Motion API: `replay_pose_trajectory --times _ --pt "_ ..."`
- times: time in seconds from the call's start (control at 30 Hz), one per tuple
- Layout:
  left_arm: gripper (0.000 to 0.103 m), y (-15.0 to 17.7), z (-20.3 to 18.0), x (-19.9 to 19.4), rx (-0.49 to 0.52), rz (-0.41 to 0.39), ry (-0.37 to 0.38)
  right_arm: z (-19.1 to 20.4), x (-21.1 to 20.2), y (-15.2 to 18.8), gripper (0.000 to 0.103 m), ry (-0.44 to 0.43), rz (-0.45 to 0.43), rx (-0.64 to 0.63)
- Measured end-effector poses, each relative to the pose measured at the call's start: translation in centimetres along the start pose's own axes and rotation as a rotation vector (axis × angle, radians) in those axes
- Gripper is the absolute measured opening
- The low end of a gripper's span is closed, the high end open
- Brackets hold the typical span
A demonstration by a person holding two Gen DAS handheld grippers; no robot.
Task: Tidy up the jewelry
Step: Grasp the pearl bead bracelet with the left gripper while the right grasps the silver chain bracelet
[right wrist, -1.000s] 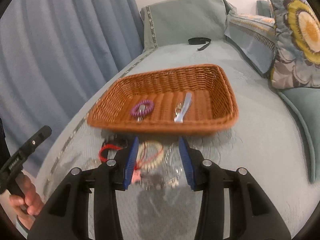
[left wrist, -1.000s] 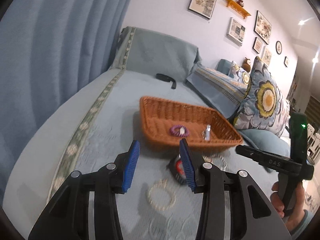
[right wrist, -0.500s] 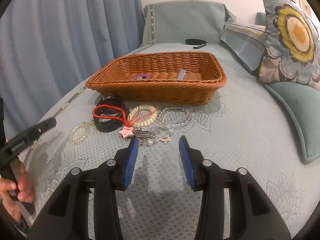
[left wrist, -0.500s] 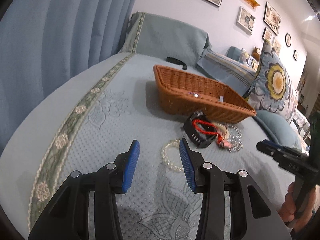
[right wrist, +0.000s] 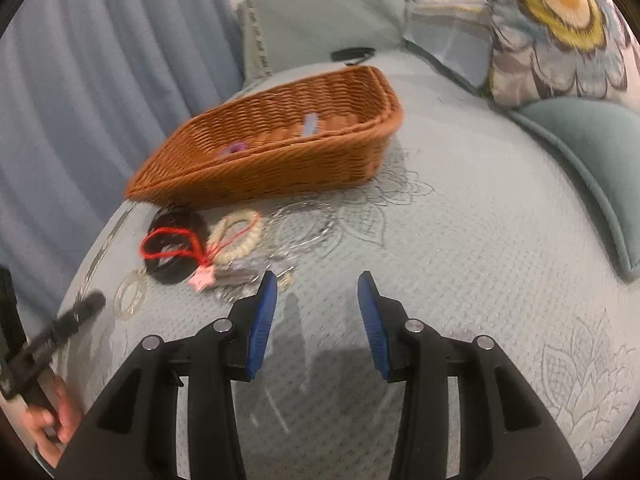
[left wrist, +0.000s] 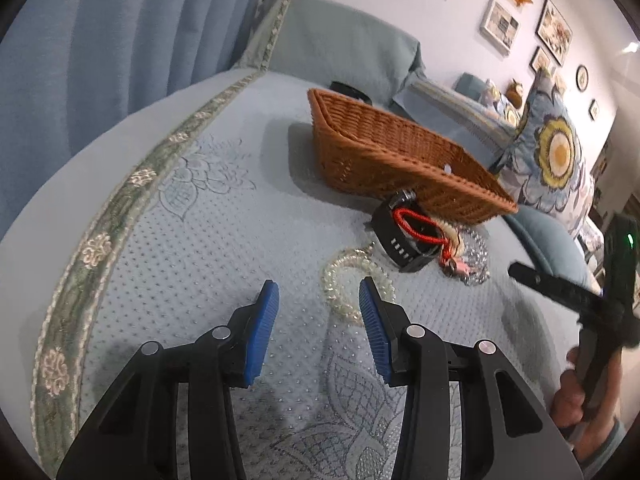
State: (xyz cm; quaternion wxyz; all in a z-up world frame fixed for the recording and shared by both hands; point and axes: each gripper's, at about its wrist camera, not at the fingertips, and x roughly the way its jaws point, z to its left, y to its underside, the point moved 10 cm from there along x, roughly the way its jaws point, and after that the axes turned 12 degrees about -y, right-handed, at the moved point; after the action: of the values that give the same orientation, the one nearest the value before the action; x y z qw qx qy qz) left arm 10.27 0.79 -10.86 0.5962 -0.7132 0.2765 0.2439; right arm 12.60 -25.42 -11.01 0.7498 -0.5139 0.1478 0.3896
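Note:
A brown wicker basket sits on the bed and holds a purple bracelet and a silver piece. In front of it lies a pile of jewelry: a black watch with a red cord over it, a cream bead bracelet, a clear bangle and a pale bead bracelet. My left gripper is open and empty just before the pale bead bracelet. My right gripper is open and empty, right of the pile.
The bed has a light blue embroidered cover. A flowered pillow and a teal cushion lie to the right. A blue curtain hangs at the left. A black strap lies behind the basket.
Both grippers have pulled back from the basket and dropped lower toward the bed. The left one now sits close to the pale bead bracelet. Both stay open and empty.

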Motion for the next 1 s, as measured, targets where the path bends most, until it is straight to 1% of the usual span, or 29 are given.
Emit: replay_pose_trajectory --times 0.07,0.13,0.17,0.23,0.3,0.4,0.47,0.53,0.6,0.63,0.67,0.7,0.73,0.77,0.9,0.93,1.0 --pt "0.041 0.1 -0.2 0.3 0.018 0.018 -0.006 -0.6 0.5 -1.1 0.039 0.015 -0.002 0.015" --pt "0.041 -0.2 -0.4 0.6 0.027 0.03 0.0 -0.7 0.9 -2.5 0.039 0.032 -0.017 0.004" --pt "0.041 -0.4 -0.3 0.6 0.021 0.032 0.003 -0.7 1.3 -3.2 0.039 0.041 -0.018 -0.012" --pt "0.041 -0.9 0.1 1.2 -0.011 0.049 0.008 -0.7 2.6 -3.9 0.038 0.067 0.008 -0.034" --pt "0.04 -1.2 0.3 1.8 -0.021 0.062 0.0 -0.5 4.2 -4.1 0.03 0.065 0.057 -0.041" --pt "0.04 -1.2 -0.1 2.5 0.017 0.072 -0.038 -0.5 5.9 -3.5 0.03 0.109 0.12 -0.075" --pt "0.04 -1.0 -0.6 2.7 0.073 0.061 -0.092 0.0 6.2 -3.4 0.03 0.143 0.128 -0.12" --pt "0.04 -0.9 -1.0 2.8 0.119 0.053 -0.141 0.6 6.3 -3.0 0.023 0.164 0.132 -0.157" --pt "0.04 -0.8 -1.0 2.8 0.143 0.049 -0.171 1.3 6.2 -2.6 0.009 0.172 0.136 -0.192" --pt "0.035 -0.8 -1.0 2.8 0.15 0.048 -0.181 1.5 6.2 -2.3 0.006 0.174 0.137 -0.203" --pt "0.028 -0.8 -1.0 2.7 0.156 0.046 -0.188 1.7 5.9 -2.0 0.006 0.175 0.134 -0.211" --pt "0.024 -0.7 -0.9 2.6 0.158 0.044 -0.19 1.8 5.6 -1.7 0.006 0.17 0.13 -0.211" --pt "0.012 -0.7 -1.0 2.5 0.159 0.042 -0.187 1.8 5.1 -1.5 0.006 0.159 0.123 -0.205" --pt "0.007 -0.6 -1.1 2.4 0.164 0.041 -0.179 1.7 4.7 -1.4 0.006 0.144 0.112 -0.194" --pt "0.006 -0.5 -1.2 2.0 0.16 0.035 -0.162 1.7 2.5 -0.7 0.006 0.099 0.069 -0.166" --pt "0.006 -0.5 -1.3 1.7 0.153 0.032 -0.142 1.8 1.9 -0.4 0.006 0.079 0.059 -0.159" --pt "0.006 -0.2 -1.3 1.1 0.137 0.029 -0.115 2.1 0.8 -0.1 0.006 0.067 0.048 -0.156"
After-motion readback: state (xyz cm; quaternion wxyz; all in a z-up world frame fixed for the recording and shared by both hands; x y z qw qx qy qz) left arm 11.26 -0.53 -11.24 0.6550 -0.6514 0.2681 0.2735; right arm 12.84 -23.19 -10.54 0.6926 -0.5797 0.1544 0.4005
